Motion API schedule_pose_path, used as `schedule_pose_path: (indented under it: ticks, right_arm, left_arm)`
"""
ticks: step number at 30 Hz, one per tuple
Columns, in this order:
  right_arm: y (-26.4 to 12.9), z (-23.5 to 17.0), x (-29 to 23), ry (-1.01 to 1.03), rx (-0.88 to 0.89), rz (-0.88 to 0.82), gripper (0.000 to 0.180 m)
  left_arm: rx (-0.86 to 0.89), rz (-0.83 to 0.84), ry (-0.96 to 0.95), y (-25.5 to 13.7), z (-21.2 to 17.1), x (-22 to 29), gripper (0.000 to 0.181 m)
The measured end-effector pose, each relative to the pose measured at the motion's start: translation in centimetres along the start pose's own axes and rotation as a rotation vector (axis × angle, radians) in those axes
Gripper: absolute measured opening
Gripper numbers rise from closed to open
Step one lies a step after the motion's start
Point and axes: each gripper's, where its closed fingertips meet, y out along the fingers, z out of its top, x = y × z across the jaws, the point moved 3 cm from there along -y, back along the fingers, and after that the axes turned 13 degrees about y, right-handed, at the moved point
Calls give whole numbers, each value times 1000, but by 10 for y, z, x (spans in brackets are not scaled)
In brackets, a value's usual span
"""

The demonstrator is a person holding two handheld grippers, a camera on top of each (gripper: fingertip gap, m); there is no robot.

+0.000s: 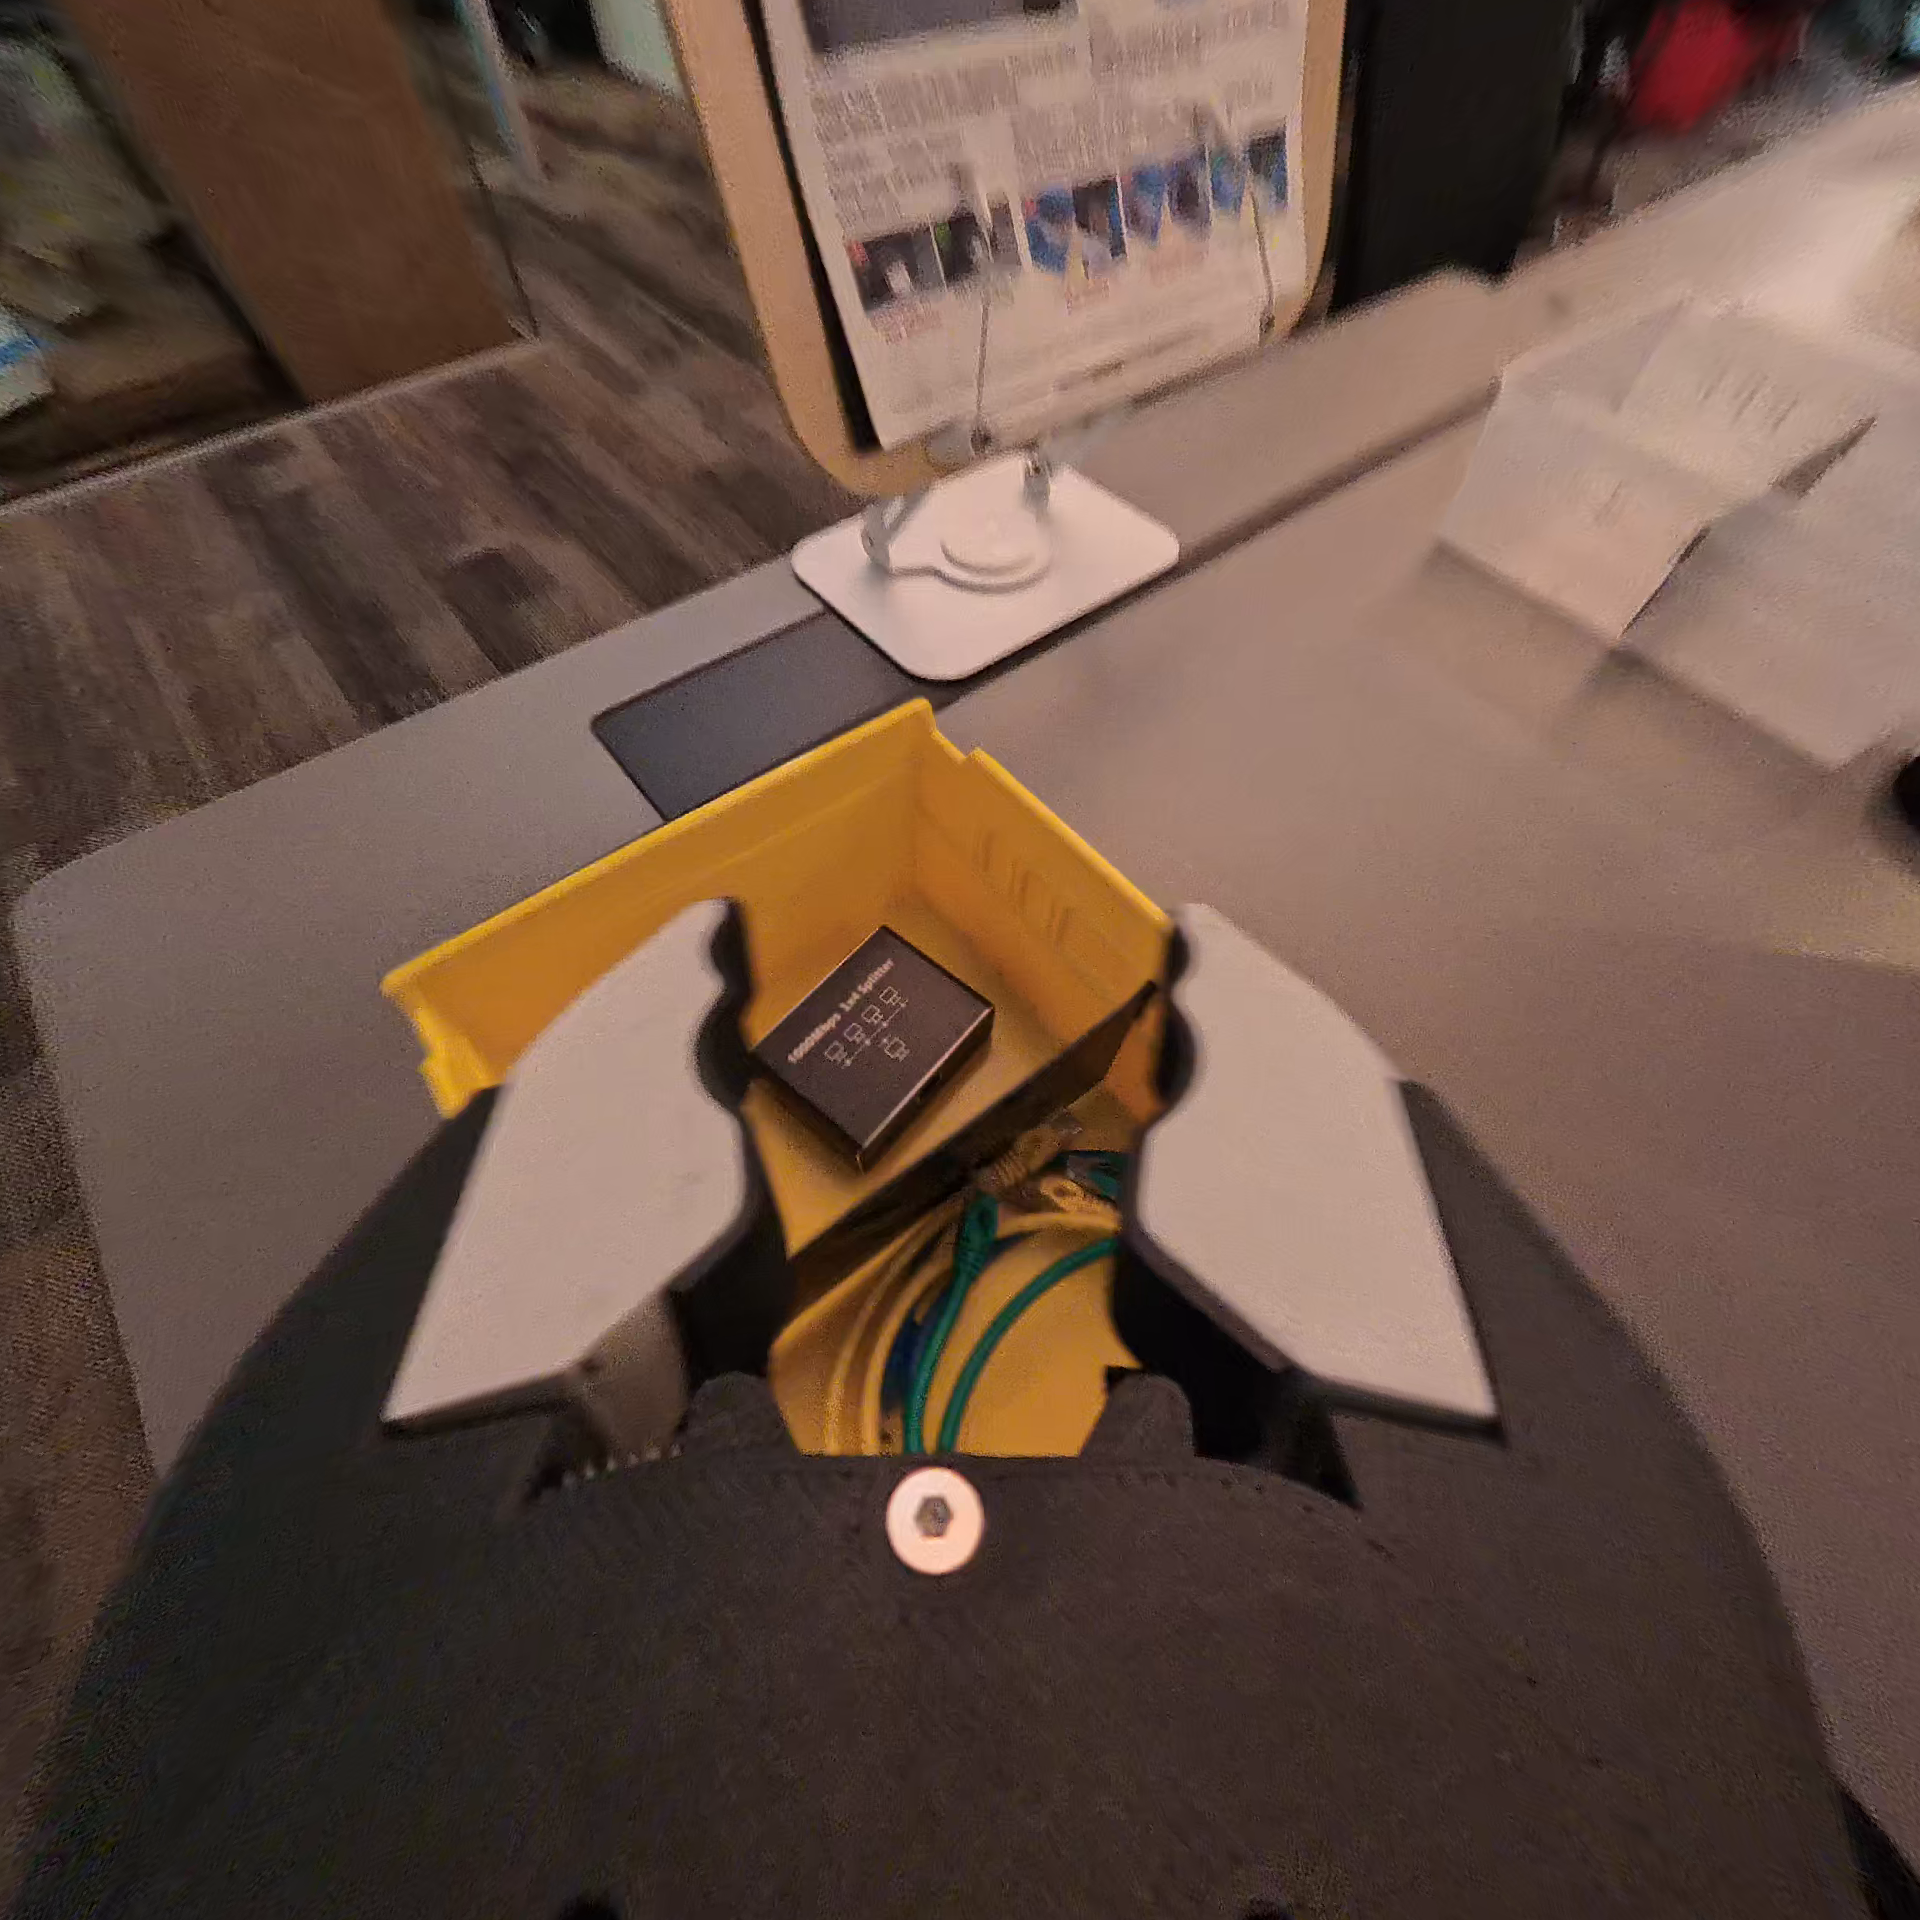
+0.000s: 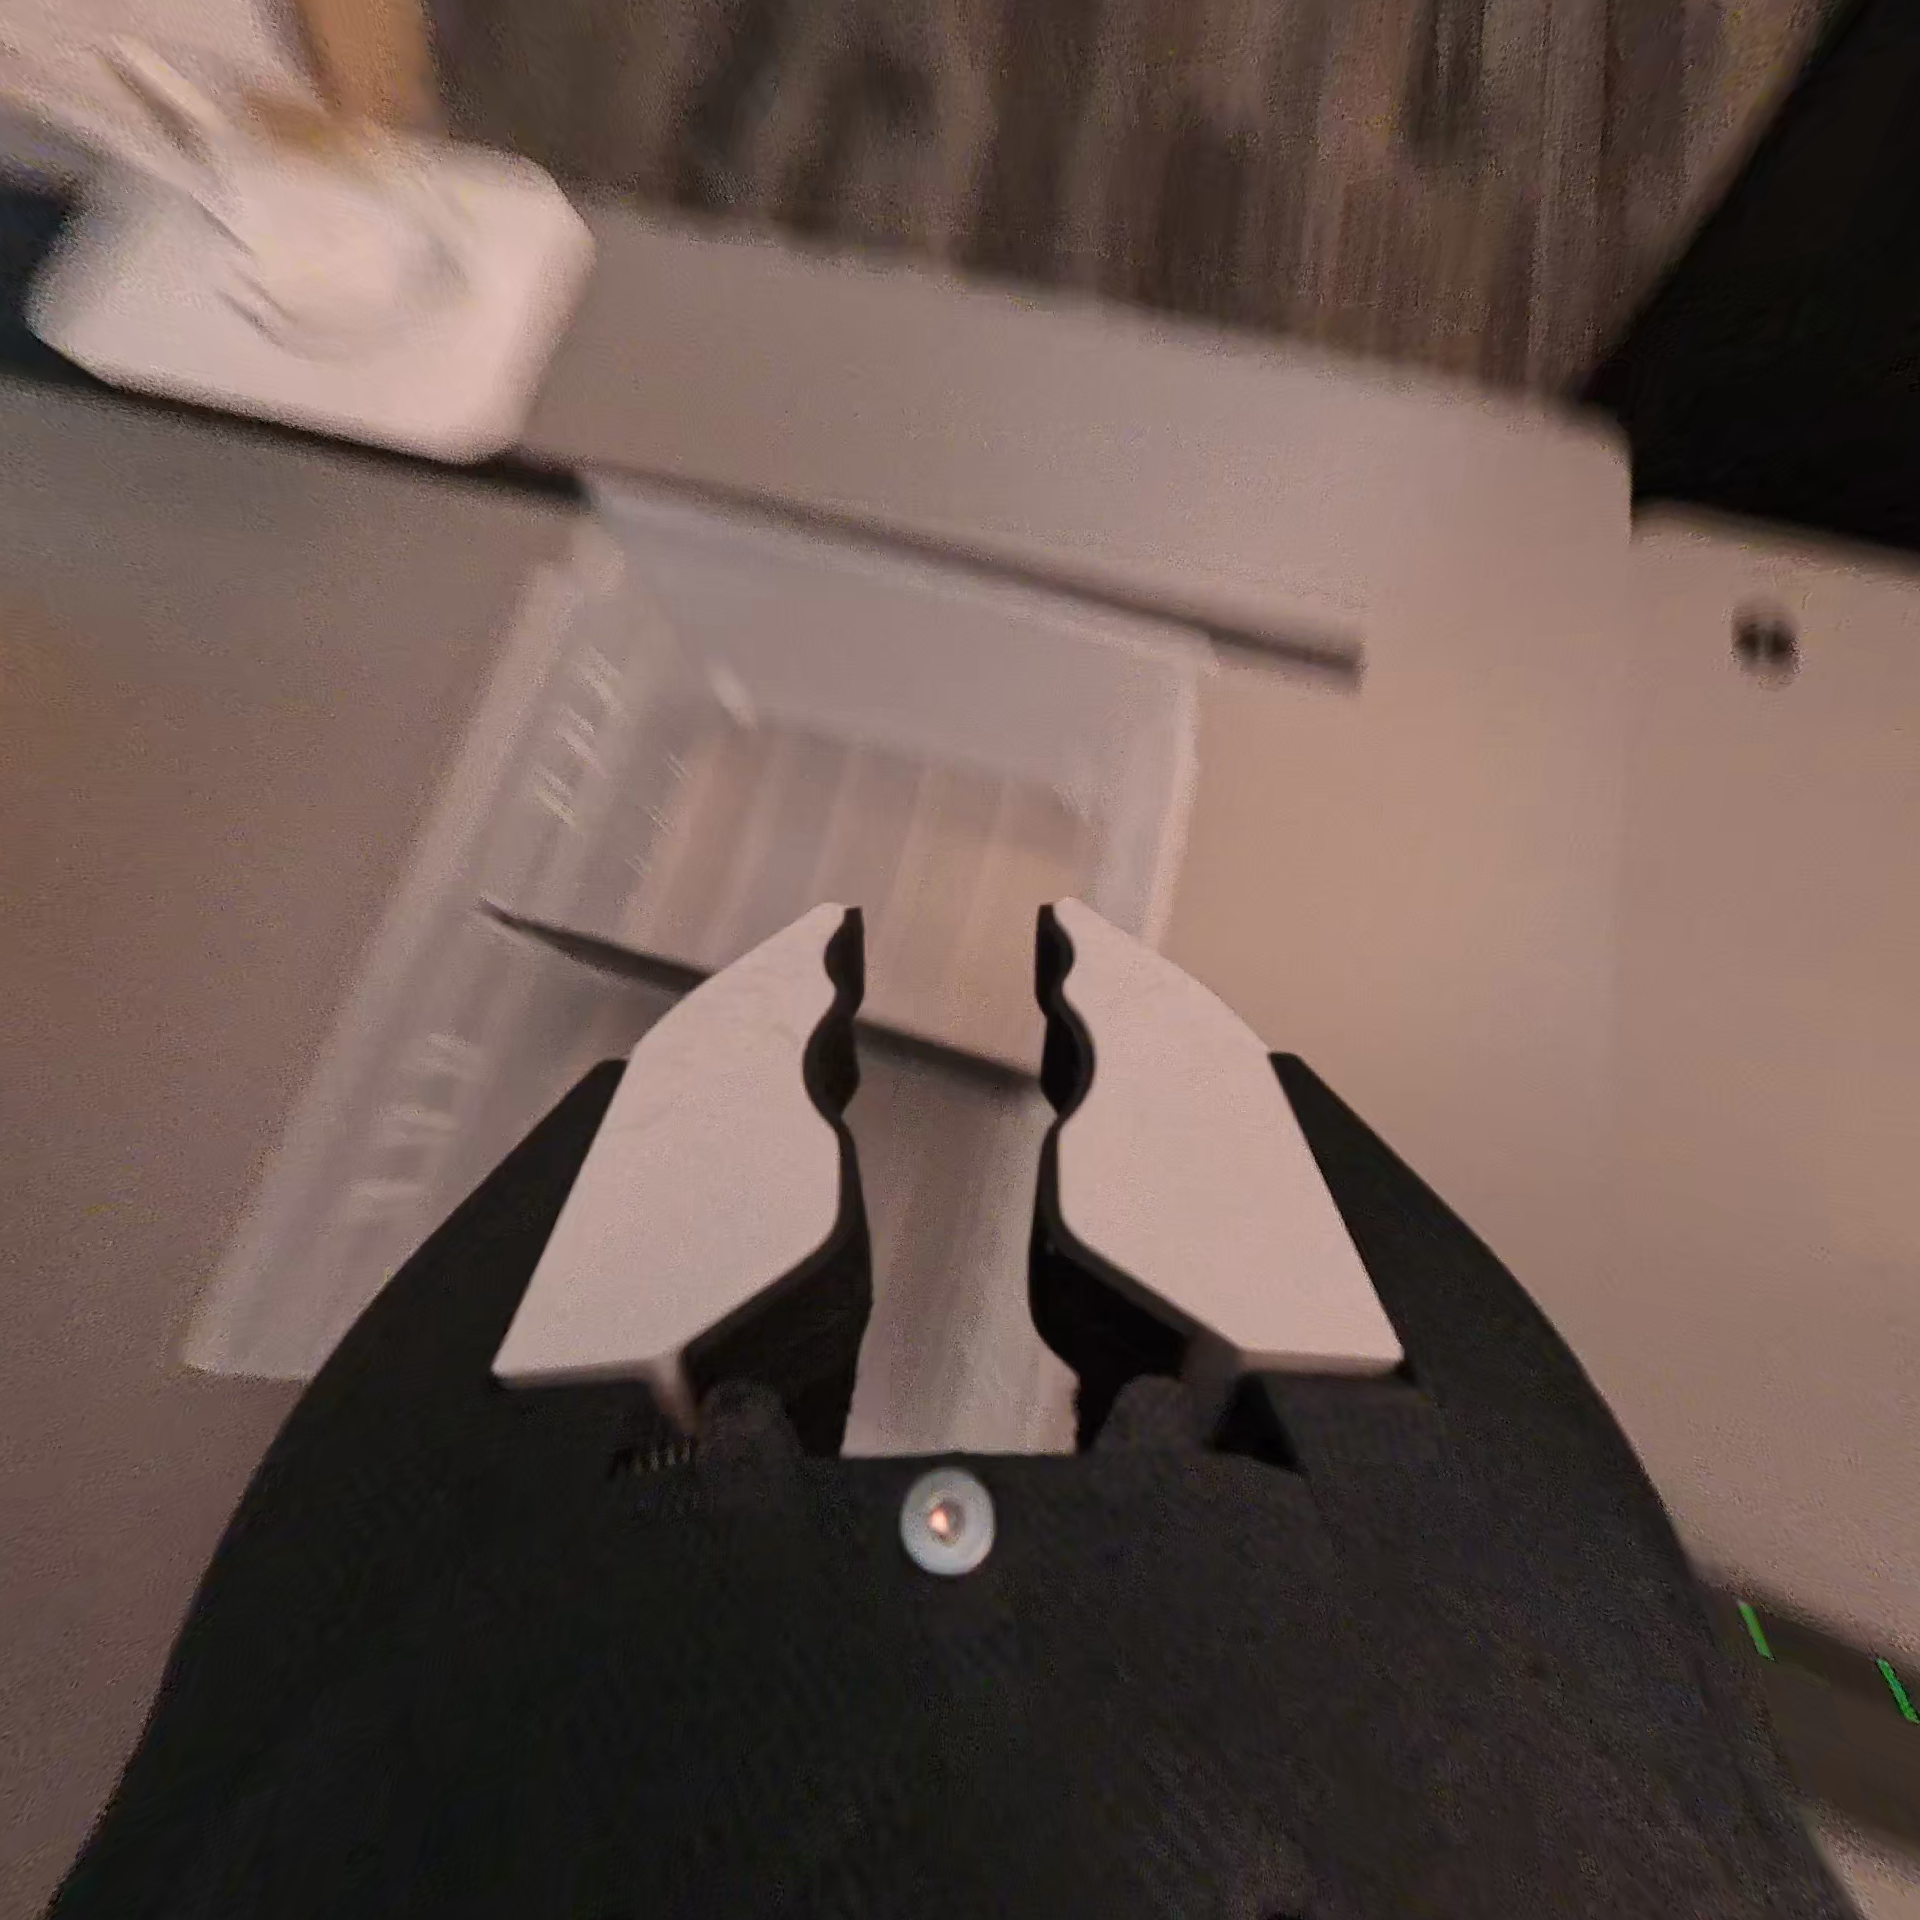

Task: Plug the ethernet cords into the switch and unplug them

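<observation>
A small black switch (image 1: 873,1042) lies flat in the far compartment of a yellow bin (image 1: 727,862) in the left wrist view. A dark divider (image 1: 1049,1122) separates it from the near compartment, where green, blue and yellow ethernet cords (image 1: 966,1309) lie coiled. My left gripper (image 1: 951,935) is wide open and empty, hovering above the bin with the switch between its fingers. My right gripper (image 2: 948,920) is open with a narrow gap and empty, held above a clear plastic container (image 2: 727,831). The right wrist view is blurred.
The grey table (image 1: 1351,935) carries a framed display on a white stand (image 1: 987,582) behind the bin, a dark flat pad (image 1: 727,717), and white boxes (image 1: 1662,457) at the right. The table edge and wood-look floor (image 1: 260,582) lie to the left. Some 70 cm of space lies between my two pairs of fingers.
</observation>
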Motion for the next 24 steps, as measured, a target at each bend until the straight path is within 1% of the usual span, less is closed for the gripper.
schedule_pose_path:
  ticks: [1,2,3,5,6,8,10,12,14,17,22,24]
  right_arm:
    - [-10,15,-22,-31,122,80,40]
    - [-21,28,-45,-60,248,158,44]
    - [-33,39,-65,-80,369,222,47]
    - [-54,54,-95,-91,560,304,54]
    - [-61,58,-106,-98,615,327,55]
    - [-70,61,-120,-132,658,346,57]
    - [-75,64,-125,-171,696,323,60]
    - [-79,68,-125,-179,731,306,60]
    - [-82,72,-125,-175,762,330,60]
    - [-85,78,-127,-148,795,396,60]
    - [-80,68,-124,-84,842,491,59]
    - [-78,69,-120,-70,874,493,59]
  left_arm:
    - [-45,-49,26,18,0,-2,89]
    - [-80,-112,41,33,-3,-4,77]
    - [-91,-165,47,47,-4,-7,70]
    - [-118,-213,86,71,-11,-17,72]
    - [-162,-229,124,81,-18,-21,73]
    - [-266,-277,203,96,-34,-25,76]
    - [-345,-340,276,108,-49,-23,76]
    - [-422,-408,302,117,-63,-19,78]
    - [-495,-442,345,124,-78,-20,78]
    - [-619,-506,379,130,-100,-21,82]
    - [-744,-574,468,134,-120,-17,86]
    - [-791,-589,508,136,-127,-16,86]
